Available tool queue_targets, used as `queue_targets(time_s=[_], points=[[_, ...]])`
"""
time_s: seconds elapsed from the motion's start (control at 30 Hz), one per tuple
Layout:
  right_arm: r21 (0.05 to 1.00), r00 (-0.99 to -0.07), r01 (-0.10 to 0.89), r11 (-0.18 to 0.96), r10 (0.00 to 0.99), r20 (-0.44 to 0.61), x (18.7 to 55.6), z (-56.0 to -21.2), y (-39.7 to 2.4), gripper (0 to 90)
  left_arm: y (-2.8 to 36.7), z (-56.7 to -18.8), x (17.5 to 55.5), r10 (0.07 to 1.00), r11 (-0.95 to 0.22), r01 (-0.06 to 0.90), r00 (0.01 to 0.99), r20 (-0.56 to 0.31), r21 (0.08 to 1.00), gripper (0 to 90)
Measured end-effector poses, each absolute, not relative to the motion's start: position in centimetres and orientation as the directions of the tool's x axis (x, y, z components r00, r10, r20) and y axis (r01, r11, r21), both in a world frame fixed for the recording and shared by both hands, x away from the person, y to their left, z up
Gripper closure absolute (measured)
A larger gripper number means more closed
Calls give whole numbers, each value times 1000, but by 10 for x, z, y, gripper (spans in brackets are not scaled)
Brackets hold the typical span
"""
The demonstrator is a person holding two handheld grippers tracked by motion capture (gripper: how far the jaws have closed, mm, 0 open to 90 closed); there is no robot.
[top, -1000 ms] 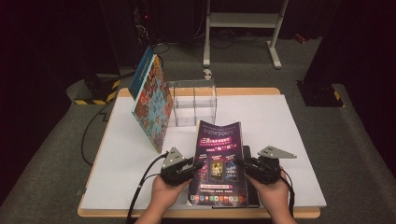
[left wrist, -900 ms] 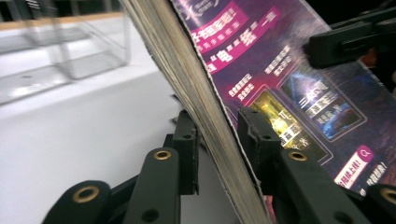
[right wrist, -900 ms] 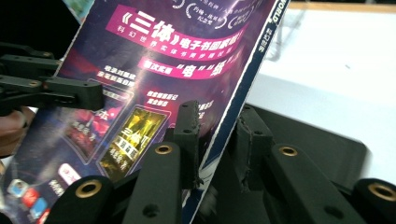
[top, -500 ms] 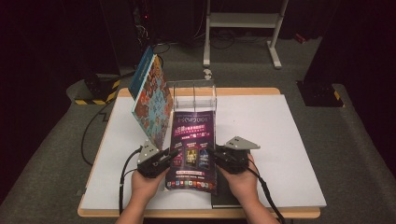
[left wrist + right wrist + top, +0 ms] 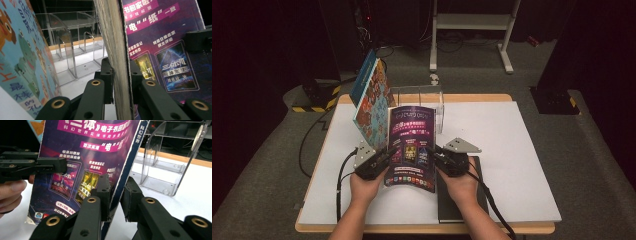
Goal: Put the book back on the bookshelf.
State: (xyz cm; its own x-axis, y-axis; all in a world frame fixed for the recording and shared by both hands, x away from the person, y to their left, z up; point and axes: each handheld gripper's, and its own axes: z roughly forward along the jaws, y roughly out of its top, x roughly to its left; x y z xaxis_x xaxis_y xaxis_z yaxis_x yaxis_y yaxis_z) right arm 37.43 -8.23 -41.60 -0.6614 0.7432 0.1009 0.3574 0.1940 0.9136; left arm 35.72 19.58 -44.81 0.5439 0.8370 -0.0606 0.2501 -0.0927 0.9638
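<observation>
Dark room, grey carpet [image 5: 572, 165], metal stand [image 5: 472, 30]

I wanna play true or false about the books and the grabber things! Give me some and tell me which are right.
1. Both grippers hold the purple magazine. True: the left gripper pinches its page edge, the right gripper its spine side.
2. The magazine lies flat on the table. False: it is lifted and tilted up.
3. A colourful picture book leans to the left of the magazine. True.
4. The clear plastic rack is full of books. False: its slots are empty.
5. A black book lies on the table under the person's right hand. True.
</observation>
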Motion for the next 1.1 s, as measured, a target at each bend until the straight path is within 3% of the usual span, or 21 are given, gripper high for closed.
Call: queue_targets(time_s=[0.23, 0.4, 0.63, 0.83, 1.1], points=[[925, -681, 328, 192, 726, 91, 357, -421, -84, 786, 203, -453, 342, 825, -61, 214, 561, -72, 975, 790], [930, -701, 306, 205, 709, 75, 341, -421, -89, 789, 208, -454, 331, 823, -43, 205, 562, -81, 978, 738], [937, -733, 287, 200, 676, 80, 316, -425, -95, 725, 212, -457, 312, 822, -37, 181, 565, -73, 983, 634], [939, -765, 276, 203, 638, 86, 294, -428, -94, 580, 212, -461, 303, 828, -8, 160, 555, -83, 987, 490], [953, -805, 242, 184, 586, 91, 310, -407, -90, 556, 209, -462, 303, 829, 1, 156, 552, -88, 988, 471]])
